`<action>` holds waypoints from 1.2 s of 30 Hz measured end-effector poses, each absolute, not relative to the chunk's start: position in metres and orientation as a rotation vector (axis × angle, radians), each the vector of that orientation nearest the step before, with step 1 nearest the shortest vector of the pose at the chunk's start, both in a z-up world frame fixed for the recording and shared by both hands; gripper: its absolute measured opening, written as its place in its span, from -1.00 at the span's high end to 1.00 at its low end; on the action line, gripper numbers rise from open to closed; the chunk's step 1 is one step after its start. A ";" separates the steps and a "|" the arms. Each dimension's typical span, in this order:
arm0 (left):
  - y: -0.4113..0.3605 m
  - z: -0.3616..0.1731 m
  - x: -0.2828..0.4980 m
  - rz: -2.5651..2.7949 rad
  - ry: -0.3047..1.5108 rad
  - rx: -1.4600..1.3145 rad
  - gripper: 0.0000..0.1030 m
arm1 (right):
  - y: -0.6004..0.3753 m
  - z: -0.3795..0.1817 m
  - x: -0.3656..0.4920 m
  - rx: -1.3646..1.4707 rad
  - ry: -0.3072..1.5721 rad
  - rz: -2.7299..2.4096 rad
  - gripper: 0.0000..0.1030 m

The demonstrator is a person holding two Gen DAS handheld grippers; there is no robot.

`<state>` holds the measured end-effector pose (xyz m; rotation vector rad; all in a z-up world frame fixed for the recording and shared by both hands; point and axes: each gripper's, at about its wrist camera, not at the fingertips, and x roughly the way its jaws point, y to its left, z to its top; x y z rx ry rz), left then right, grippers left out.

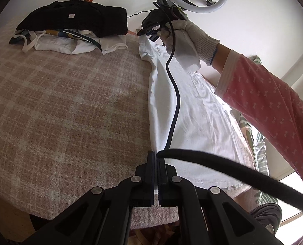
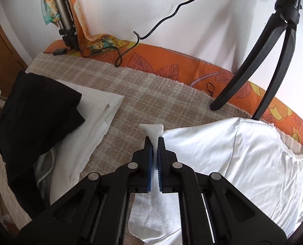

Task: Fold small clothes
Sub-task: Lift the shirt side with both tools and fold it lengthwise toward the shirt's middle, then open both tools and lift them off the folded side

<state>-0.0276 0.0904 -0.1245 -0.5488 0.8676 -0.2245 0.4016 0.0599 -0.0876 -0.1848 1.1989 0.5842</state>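
A soft, creased white shirt (image 1: 192, 110) lies flat along one edge of a woven beige plaid blanket (image 1: 59, 102). The right gripper (image 2: 155, 143) pinches its sleeve; the left gripper (image 1: 156, 159) is clamped on its hem. A stack of folded clothes (image 1: 73, 30) sits nearby, beside a white wall (image 2: 192, 20).

White t-shirt (image 1: 194, 110) is spread flat along the plaid blanket's (image 1: 69, 102) edge, a bit wrinkly, with one sleeve (image 2: 152, 131) pinched up off the blanket. Beside it on the blanket sits a stack of folded clothes (image 1: 73, 28), black one on top.
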 end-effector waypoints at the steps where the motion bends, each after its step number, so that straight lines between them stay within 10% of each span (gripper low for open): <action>1: 0.090 -0.124 -0.027 -0.226 0.865 -0.543 1.00 | 0.050 -0.083 0.408 -0.116 1.196 0.581 0.89; 36: -0.071 -0.107 0.008 -0.474 0.922 -0.262 1.00 | -0.160 -0.069 0.431 0.235 1.113 0.509 0.89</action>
